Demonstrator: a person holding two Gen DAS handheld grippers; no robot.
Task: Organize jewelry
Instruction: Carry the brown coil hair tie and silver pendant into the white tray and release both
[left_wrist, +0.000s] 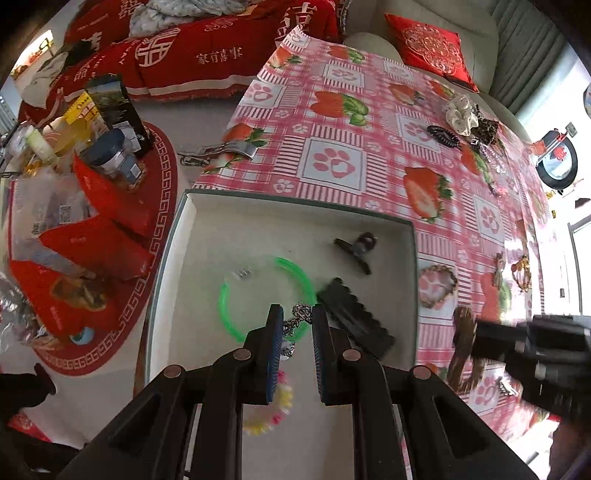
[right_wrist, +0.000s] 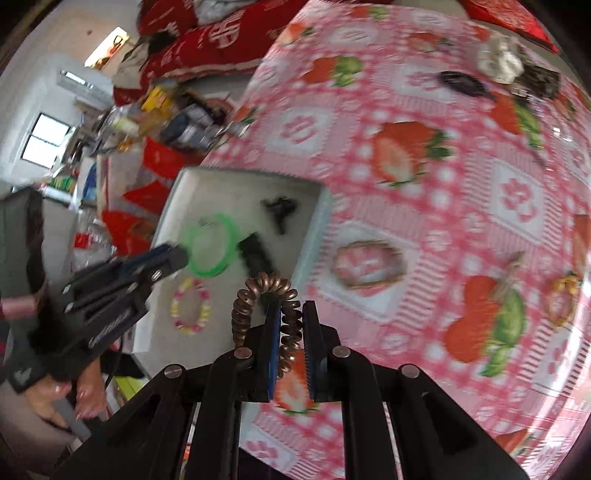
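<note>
- Left tongs (left_wrist: 298, 314): positioned over the near part of the white tray (left_wrist: 295, 206), parted, with a silver chain (left_wrist: 301, 316) sitting in the gap between the pads; contact with the pads cannot be confirmed.
- Right tongs (right_wrist: 289, 321): closed on a bronze spiral hair tie (right_wrist: 258, 295), held above the tabletop (right_wrist: 424, 184) just right of the tray's near right corner; the loop of the tie arches up and over to the left of the left pad.
- Tray contents, left wrist view: green ring bracelet (left_wrist: 236, 314) at centre, small silver clasp (left_wrist: 242, 273) inside the ring's far left edge, black claw clip (left_wrist: 356, 249) at far right, black comb-shaped clip (left_wrist: 351, 321) at near right touching the green ring, pastel bead bracelet (left_wrist: 275, 410) at the near edge, partly hidden by the left pad.
- Tabletop, covered by a pink checked cloth with strawberry and paw prints: wooden bead bracelet (left_wrist: 437, 286) just right of the tray.
- Far right of the tabletop: white spotted scrunchie (left_wrist: 460, 112), black spiral hair tie (left_wrist: 443, 136) to its left, leopard-print scrunchie (left_wrist: 485, 129) to its right.
- Right side of the tabletop: gold ornament (left_wrist: 522, 275); detail too blurred to identify.
- Right wrist view blurred throughout.
</note>
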